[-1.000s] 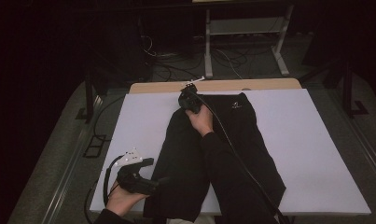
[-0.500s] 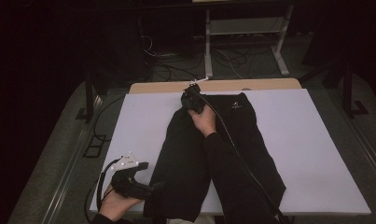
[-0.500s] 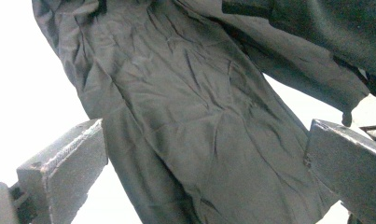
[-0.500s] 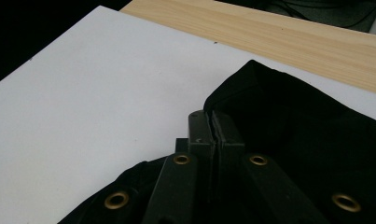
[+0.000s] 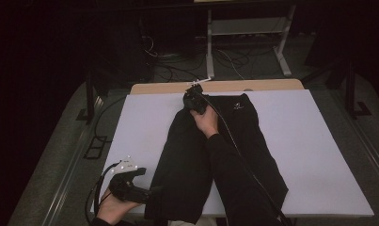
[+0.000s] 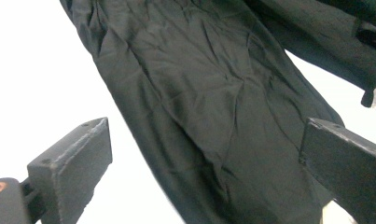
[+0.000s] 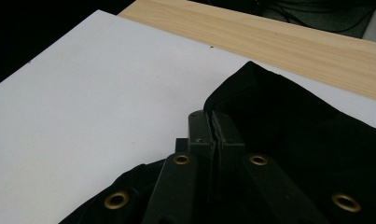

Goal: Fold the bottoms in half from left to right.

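Observation:
A black garment like a pair of trousers lies flat down the middle of the white board, waist at the far end. My right gripper is at the waist's far left corner, shut on the cloth. In the right gripper view its jaws are pressed together at the garment's raised edge. My left gripper lies low at the near left, beside the left leg's hem. Its jaws stand wide open, with the black cloth stretching ahead of them and nothing gripped.
A strip of wooden tabletop shows beyond the board's far edge. A person's right sleeve lies across the garment. Cables and a metal stand are on the dark floor behind the table.
My left gripper has shifted slightly toward the table's near edge beside the hem. The right gripper has stayed at the waist.

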A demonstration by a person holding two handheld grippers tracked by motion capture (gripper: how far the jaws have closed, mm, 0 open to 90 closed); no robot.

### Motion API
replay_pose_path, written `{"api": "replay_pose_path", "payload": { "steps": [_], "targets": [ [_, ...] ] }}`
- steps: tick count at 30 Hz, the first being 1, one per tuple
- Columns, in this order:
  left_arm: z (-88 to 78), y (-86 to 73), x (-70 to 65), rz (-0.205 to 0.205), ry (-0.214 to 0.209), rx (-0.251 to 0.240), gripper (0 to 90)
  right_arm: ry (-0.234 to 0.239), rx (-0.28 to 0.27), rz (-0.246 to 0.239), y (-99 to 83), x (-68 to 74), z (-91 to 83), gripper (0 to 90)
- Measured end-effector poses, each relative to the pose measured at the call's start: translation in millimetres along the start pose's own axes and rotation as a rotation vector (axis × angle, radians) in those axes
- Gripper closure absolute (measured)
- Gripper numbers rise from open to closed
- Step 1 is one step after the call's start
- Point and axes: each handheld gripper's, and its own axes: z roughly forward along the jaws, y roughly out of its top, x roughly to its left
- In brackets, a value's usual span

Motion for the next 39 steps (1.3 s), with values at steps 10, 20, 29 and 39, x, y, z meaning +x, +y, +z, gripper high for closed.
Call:
{"api": "replay_pose_path", "payload": {
  "steps": [10, 20, 29, 39],
  "targets": [
    [-3.9, -9.7, 4.7, -0.036, -0.027, 0.03, 8.8, -0.014, -0.001, -0.013, -0.6, 3.1, 1.0, 86.2],
    [-4.1, -12.8, 7.9, -0.055, -0.056, 0.046, 14.0, -0.012, -0.007, -0.023, -0.3, 4.5, 0.8, 86.2],
    [-1.4, -16.0, 10.0, -0.064, -0.08, 0.077, 16.2, -0.005, -0.015, -0.019, 0.1, 4.0, 0.4, 86.2],
    [5.1, -17.0, 10.9, -0.064, -0.118, 0.12, 20.1, 0.002, -0.021, -0.018, 1.2, 5.3, -1.2, 86.2]
  ]
}}
